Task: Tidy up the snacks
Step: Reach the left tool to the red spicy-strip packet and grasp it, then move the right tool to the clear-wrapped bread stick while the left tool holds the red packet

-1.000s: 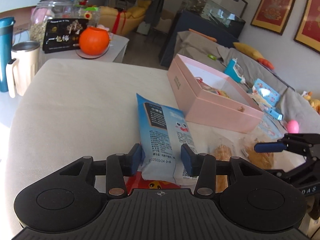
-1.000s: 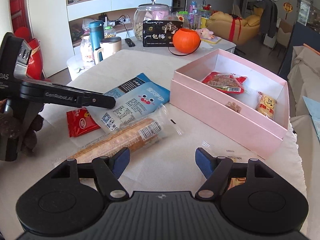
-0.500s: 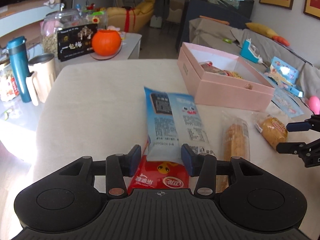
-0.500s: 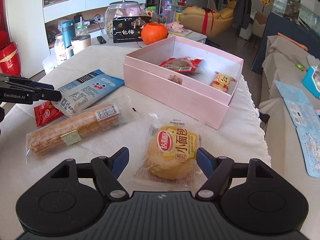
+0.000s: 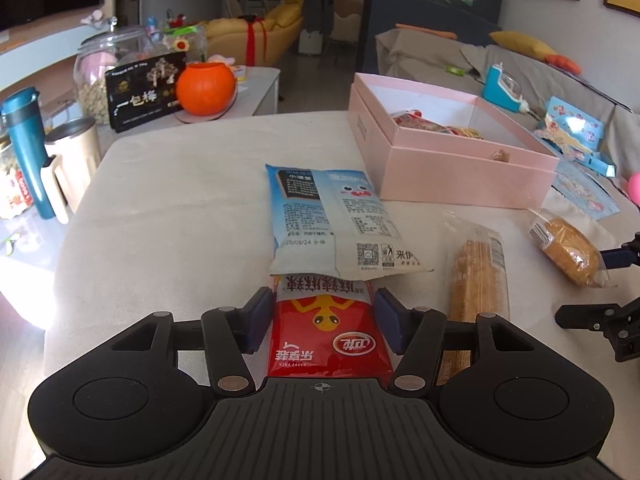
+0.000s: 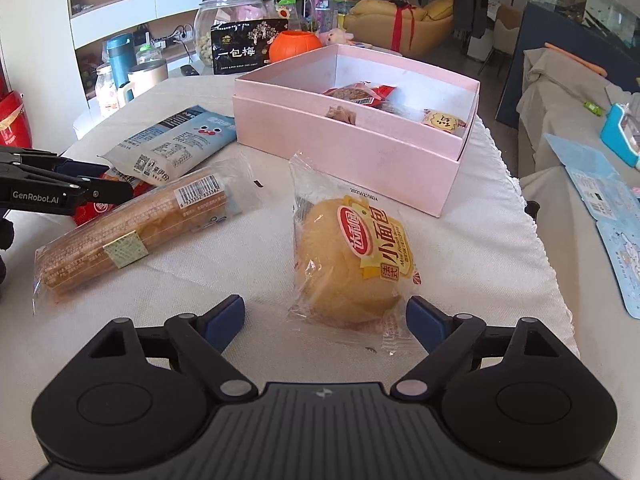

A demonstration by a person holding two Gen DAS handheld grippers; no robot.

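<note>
My left gripper point(image 5: 323, 314) is open, its jaws on either side of a red snack packet point(image 5: 326, 332) that lies on the table, partly under a blue-white bag point(image 5: 332, 220). A long wrapped biscuit roll point(image 5: 478, 276) lies to its right. My right gripper point(image 6: 325, 322) is open, just short of a wrapped round bun point(image 6: 352, 264). The open pink box point(image 6: 344, 136) behind holds several small snack packets point(image 6: 360, 94). The left gripper also shows at the left of the right wrist view point(image 6: 100, 184).
The table has a white cloth point(image 6: 480, 256). Behind it stand an orange pumpkin pot point(image 5: 206, 88), a black box point(image 5: 140, 98), a glass jar point(image 5: 100, 76), a teal flask point(image 5: 24, 152) and a beige mug point(image 5: 76, 160). A sofa with blue booklets point(image 6: 600, 184) lies to the right.
My left gripper has pulled back from the blue-white bag and now straddles the red packet. My right gripper has drawn back and turned so the bun lies in front of it.
</note>
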